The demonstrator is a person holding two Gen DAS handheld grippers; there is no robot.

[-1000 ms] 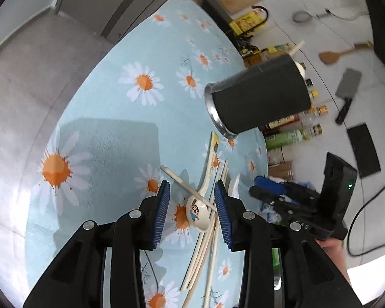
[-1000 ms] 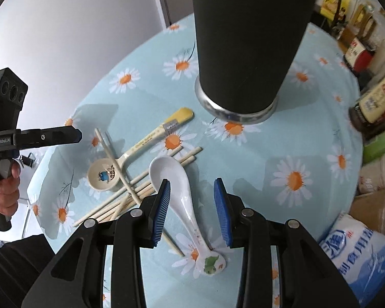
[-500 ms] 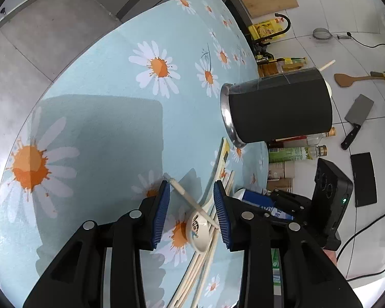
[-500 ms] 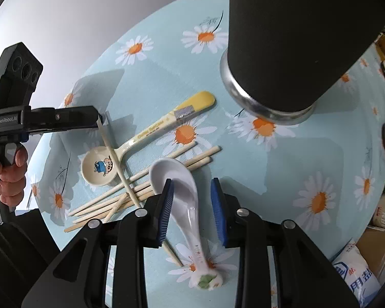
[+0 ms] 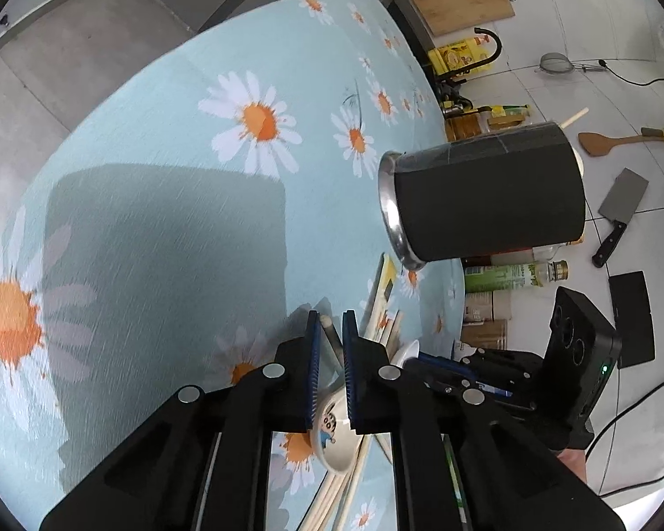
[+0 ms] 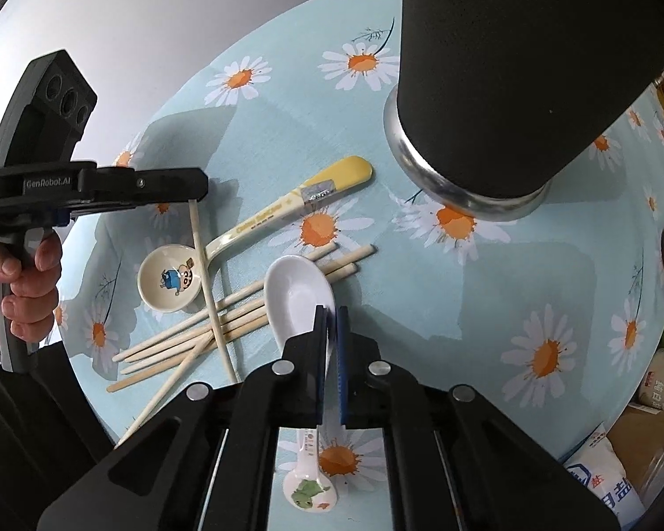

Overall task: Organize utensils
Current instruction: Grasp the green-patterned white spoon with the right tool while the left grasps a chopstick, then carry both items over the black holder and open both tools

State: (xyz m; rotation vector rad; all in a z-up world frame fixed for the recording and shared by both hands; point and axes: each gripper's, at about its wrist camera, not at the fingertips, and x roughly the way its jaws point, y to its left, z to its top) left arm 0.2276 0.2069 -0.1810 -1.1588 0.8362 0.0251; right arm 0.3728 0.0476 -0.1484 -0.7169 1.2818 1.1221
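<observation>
Left gripper (image 5: 330, 332): fingers clenched on the top end of a single chopstick (image 6: 210, 290), which sticks out just past the pad tips in the left wrist view. From the right wrist view its long axis runs from those fingers down and across the loose chopstick pile (image 6: 225, 318), over the rim of the cartoon spoon (image 6: 169, 278), far end resting on the tabletop (image 6: 531, 292). So it's pinched at one end only, rest hanging or dragging. Right gripper (image 6: 330, 316): fingers nipped onto the white ceramic spoon (image 6: 299, 292) at the neck, bowl ahead of the tips, handle running back under the gripper body with its frog-print end (image 6: 310, 489) behind. Spoon looks to be lying on the pile, not yet lifted, I think. Black utensil holder (image 6: 509, 79) stands ahead and to the right of the right fingers, near; from the left fingers it's ahead-right and further off, with the yellow-handled spoon between. Right hand is closer to the holder. Key relation: both items lie roughly flat, holder opening faces up, so each needs tipping upright before dropping in.
</observation>
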